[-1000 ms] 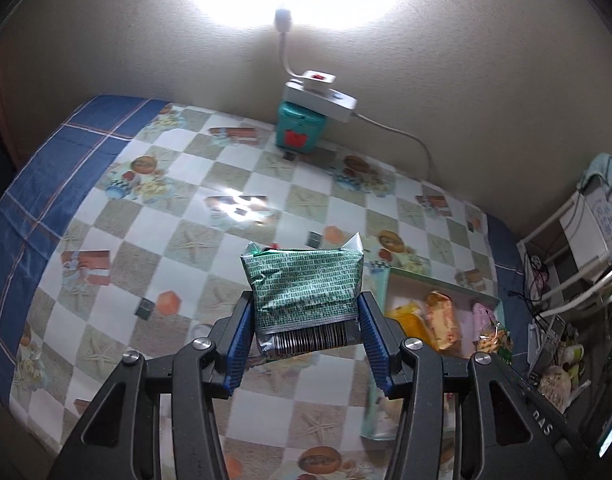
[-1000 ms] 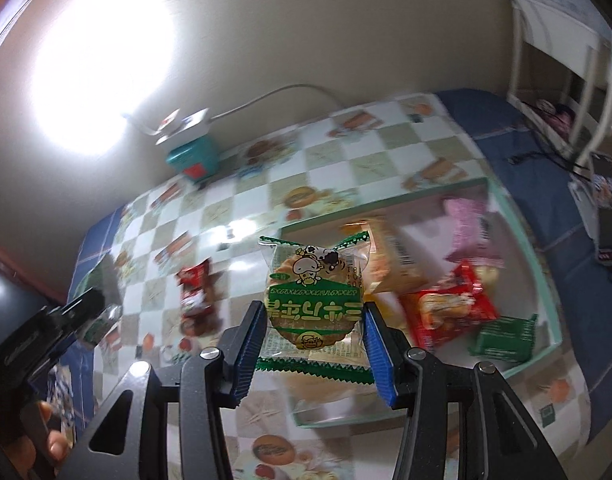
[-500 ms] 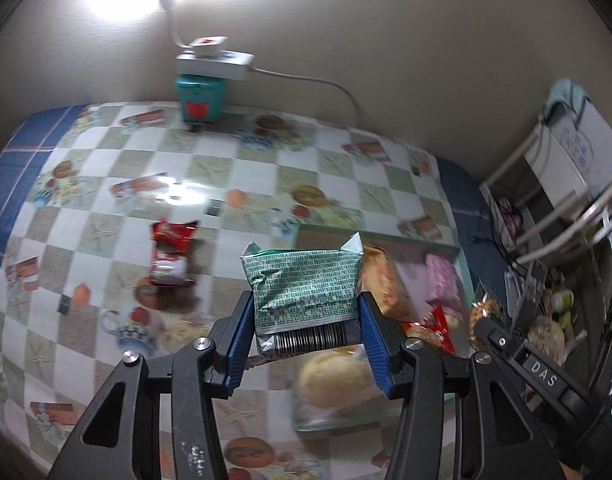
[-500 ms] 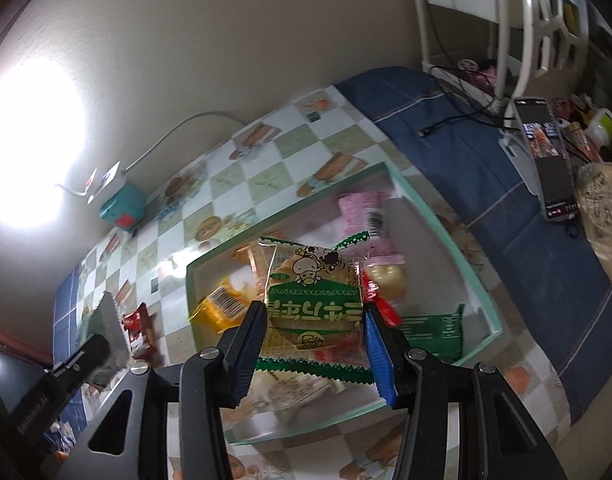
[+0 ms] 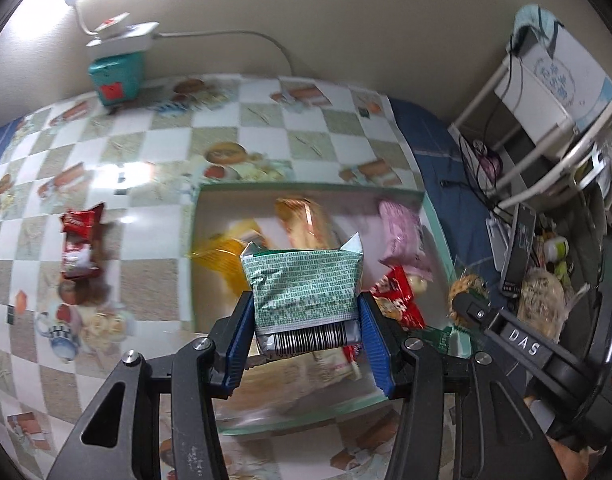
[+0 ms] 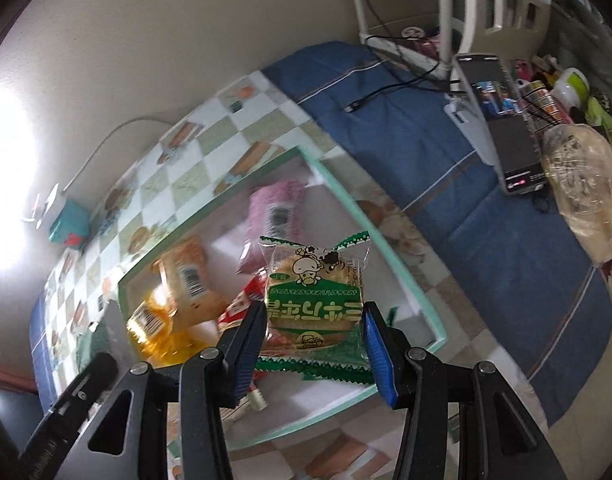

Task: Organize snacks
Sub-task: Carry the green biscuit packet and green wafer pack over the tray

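Note:
My left gripper (image 5: 306, 324) is shut on a green-and-silver snack pack (image 5: 303, 288), held above the pale green box (image 5: 306, 188) that lies on the checked tablecloth. Inside the box lie orange, yellow, pink and red packets. My right gripper (image 6: 314, 320) is shut on a clear cracker packet with green print (image 6: 316, 292), also hanging over the same box (image 6: 370, 224). A red snack packet (image 5: 79, 244) lies on the cloth left of the box. The right gripper's black body (image 5: 518, 344) shows at the right of the left wrist view.
A teal container (image 5: 115, 76) with a white power strip and cable stands at the wall. A blue cloth (image 6: 466, 184) covers the table's right end, with a phone (image 6: 502, 120), cables and a bagged item. A white rack (image 5: 546, 92) stands beyond the table.
Both grippers moved right across the table and dropped lower, from beside the box to over it, each still holding its packet. Both wrists rolled.

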Demonstrator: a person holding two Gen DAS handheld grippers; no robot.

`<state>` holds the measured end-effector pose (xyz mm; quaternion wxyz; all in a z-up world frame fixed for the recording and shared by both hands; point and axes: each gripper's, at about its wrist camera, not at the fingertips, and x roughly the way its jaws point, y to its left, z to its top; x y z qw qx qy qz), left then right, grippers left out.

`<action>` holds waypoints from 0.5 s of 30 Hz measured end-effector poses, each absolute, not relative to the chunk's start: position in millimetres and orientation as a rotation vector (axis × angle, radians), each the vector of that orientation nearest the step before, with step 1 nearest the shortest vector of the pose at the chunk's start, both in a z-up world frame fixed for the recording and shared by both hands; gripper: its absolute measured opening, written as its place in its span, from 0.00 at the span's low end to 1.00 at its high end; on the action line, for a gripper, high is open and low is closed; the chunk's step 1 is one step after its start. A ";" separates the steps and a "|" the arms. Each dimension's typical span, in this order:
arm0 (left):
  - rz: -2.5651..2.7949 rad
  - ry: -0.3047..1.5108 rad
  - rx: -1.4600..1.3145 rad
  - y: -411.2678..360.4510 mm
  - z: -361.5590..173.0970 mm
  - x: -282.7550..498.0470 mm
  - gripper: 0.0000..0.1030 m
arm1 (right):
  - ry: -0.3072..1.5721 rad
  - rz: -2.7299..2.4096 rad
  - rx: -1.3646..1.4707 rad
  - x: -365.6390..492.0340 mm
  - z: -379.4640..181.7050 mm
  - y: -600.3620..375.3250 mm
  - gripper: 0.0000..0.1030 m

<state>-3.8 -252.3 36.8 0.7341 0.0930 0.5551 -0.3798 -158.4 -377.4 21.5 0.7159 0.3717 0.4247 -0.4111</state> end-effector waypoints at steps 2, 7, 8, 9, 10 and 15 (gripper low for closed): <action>-0.841 1.227 0.224 -258.6 32.0 -8.6 0.51 | 0.944 -0.926 0.825 -160.8 19.2 -380.2 0.50; -0.860 1.248 0.254 -270.5 22.7 -17.7 0.51 | 0.971 -0.934 0.859 -164.7 5.9 -387.8 0.50; -0.861 1.250 0.258 -271.5 22.0 -18.6 0.51 | 0.975 -0.934 0.860 -164.9 4.7 -388.3 0.50; -0.861 1.252 0.260 -272.4 21.2 -18.9 0.51 | 0.978 -0.933 0.860 -164.7 4.1 -388.4 0.50; -0.858 1.254 0.261 -272.9 20.6 -19.1 0.51 | 0.980 -0.931 0.859 -164.3 3.5 -388.4 0.50; -0.849 1.273 0.274 -273.7 15.7 -20.0 0.57 | 0.997 -0.922 0.865 -162.4 -1.7 -389.1 0.51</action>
